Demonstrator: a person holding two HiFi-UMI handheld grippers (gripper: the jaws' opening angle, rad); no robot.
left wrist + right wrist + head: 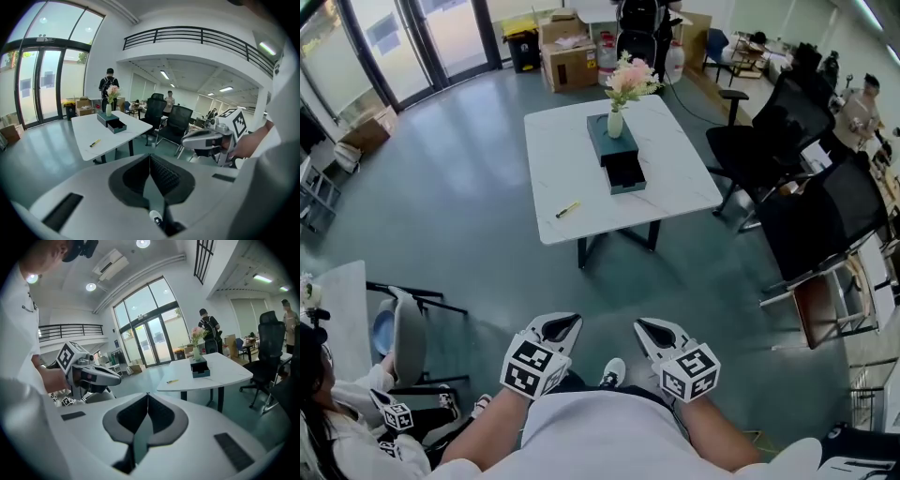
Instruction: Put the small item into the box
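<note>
A white table (675, 183) stands a few steps ahead of me. On it sits a dark teal box (617, 150) with its drawer (625, 174) pulled open and a vase of pink flowers (623, 89) on top. The small yellow item (567, 209) lies near the table's front left edge, apart from the box. My left gripper (562, 324) and right gripper (653, 328) are held close to my body, far from the table, both shut and empty. In the left gripper view the jaws (150, 157) meet, with the item (95, 143) and the box (112, 123) far beyond. The right gripper view shows the same: shut jaws (147, 394), box (200, 369), item (172, 381).
Black office chairs (769, 141) stand right of the table, another (834, 220) nearer. Cardboard boxes (567, 52) are stacked behind it. A grey chair (408, 337) and a seated person (337, 412) are at my lower left. A person (108, 86) stands beyond the table.
</note>
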